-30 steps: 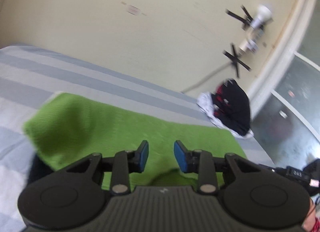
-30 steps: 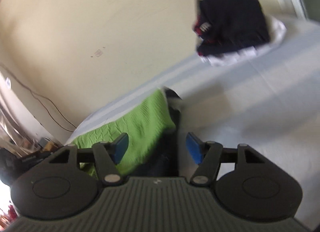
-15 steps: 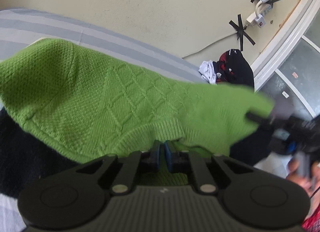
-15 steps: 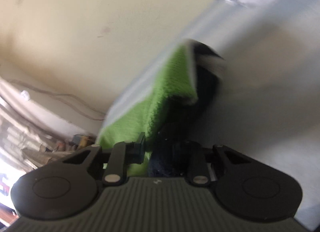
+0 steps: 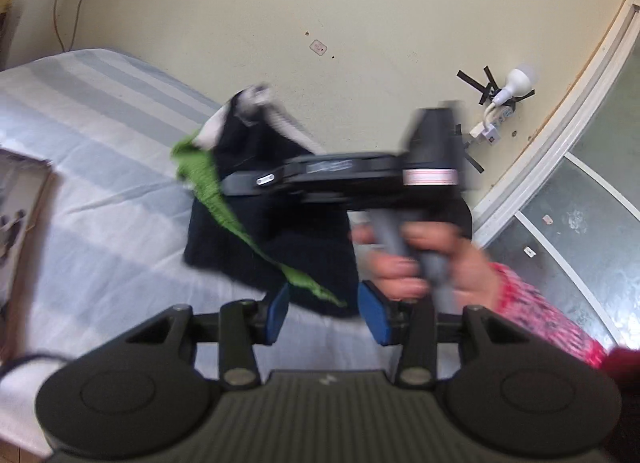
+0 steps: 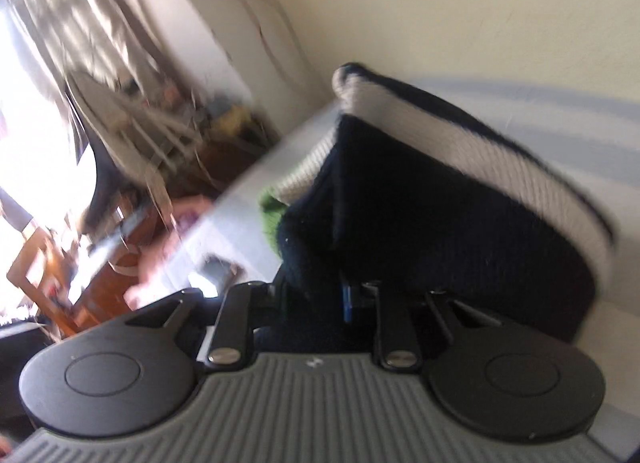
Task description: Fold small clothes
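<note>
1. Cream wall (image 5: pixel 360 3) rises behind a striped bed (image 5: pixel 100 191), with a window frame (image 5: pixel 568 135) at right.
2. Left claw (image 5: pixel 324 313) hovers over the bed, blue pads spread wide, empty.
3. Dark sweater (image 5: pixel 276 231) with green knit (image 5: pixel 208 183) hangs lifted above the bed, between both claws.
4. It looks soft, light and floppy; the ribbed hem (image 6: pixel 460 155) seems the best hold.
5. Right claw (image 6: pixel 316 299) is clamped on the sweater, held sideways by a hand (image 5: pixel 424 267).

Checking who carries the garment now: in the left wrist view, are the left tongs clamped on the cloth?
No: the left tongs stand open with blue pads apart, while the right tongs hold the dark garment.
</note>
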`<action>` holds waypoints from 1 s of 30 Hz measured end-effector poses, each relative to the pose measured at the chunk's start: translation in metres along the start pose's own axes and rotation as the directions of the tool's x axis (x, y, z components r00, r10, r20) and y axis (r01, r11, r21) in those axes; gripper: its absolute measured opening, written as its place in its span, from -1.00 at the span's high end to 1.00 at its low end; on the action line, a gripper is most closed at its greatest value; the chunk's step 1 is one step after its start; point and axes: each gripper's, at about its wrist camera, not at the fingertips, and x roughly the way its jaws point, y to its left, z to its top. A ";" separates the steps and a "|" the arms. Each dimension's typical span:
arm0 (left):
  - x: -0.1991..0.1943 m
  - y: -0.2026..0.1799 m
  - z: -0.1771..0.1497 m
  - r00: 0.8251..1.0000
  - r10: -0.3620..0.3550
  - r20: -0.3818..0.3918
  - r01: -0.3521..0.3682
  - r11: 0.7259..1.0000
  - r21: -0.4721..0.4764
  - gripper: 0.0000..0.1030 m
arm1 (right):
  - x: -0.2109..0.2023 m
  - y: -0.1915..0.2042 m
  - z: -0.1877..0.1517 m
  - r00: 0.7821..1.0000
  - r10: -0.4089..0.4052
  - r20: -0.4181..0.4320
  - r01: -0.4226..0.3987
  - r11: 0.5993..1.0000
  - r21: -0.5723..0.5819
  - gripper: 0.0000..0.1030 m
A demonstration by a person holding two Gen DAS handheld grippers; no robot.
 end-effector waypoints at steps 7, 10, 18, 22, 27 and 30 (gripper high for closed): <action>-0.060 -0.023 0.024 0.984 0.053 0.171 -0.073 0.991 0.115 -0.16 | -0.007 -0.005 -0.007 0.985 0.165 0.047 -0.168 0.983 0.073 -0.05; -0.048 -0.022 0.058 0.966 0.105 0.235 -0.129 0.988 0.088 -0.92 | -0.046 -0.006 -0.020 0.975 0.188 0.118 -0.194 0.980 0.040 -0.05; 0.103 0.019 0.112 0.971 0.237 0.015 -0.237 0.971 0.023 -0.99 | -0.116 -0.055 -0.066 0.948 -0.104 0.301 0.044 0.978 0.202 -0.60; 0.139 0.039 0.104 0.968 0.245 -0.050 -0.247 0.969 -0.024 -0.99 | -0.109 -0.083 -0.079 0.952 -0.126 0.278 0.032 0.947 0.319 -0.60; 0.146 0.055 0.089 0.962 0.263 -0.067 -0.267 0.962 -0.063 -0.99 | -0.074 -0.100 -0.068 0.967 -0.083 0.241 -0.007 0.937 0.350 -0.61; 0.148 0.058 0.077 0.966 0.254 -0.041 -0.256 0.966 -0.029 -0.99 | -0.055 -0.101 -0.050 0.966 -0.059 0.251 -0.021 0.953 0.303 -0.68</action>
